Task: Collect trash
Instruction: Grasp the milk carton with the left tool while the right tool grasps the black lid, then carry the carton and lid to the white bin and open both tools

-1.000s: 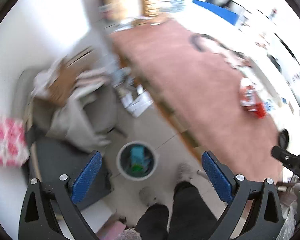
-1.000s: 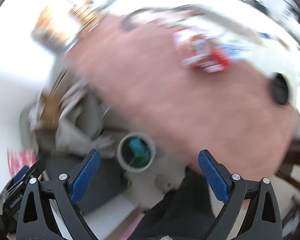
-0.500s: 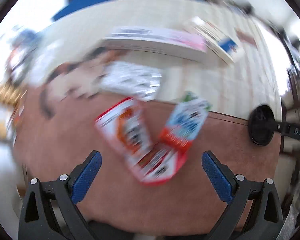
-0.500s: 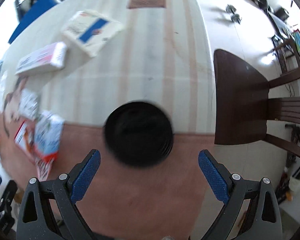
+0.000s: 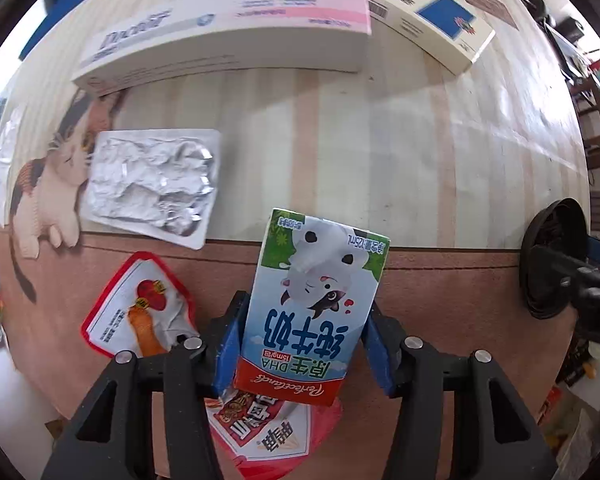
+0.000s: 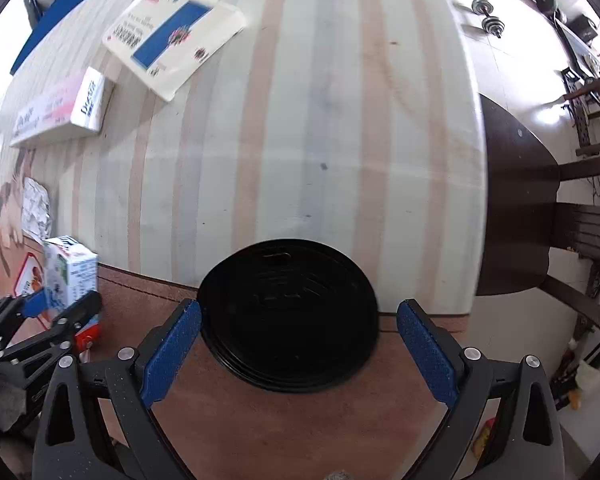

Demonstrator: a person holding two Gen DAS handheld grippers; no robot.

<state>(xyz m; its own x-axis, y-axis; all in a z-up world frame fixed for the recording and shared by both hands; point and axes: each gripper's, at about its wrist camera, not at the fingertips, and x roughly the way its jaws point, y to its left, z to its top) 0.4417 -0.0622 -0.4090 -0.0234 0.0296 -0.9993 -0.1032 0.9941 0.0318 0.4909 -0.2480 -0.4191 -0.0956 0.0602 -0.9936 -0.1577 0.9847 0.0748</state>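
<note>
The left claw [image 5: 302, 334] is closing on the milk box [image 5: 316, 308] low in the frame, while the right claw [image 6: 298, 350] sits wide open around the black lid [image 6: 288, 312].

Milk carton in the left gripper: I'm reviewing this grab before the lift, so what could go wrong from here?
The left gripper is closing on the milk carton's lower end only, so it may tip. The red wrapper beneath could drag along. The right gripper straddles the black lid, a flat piece that is hard to pinch.
</note>
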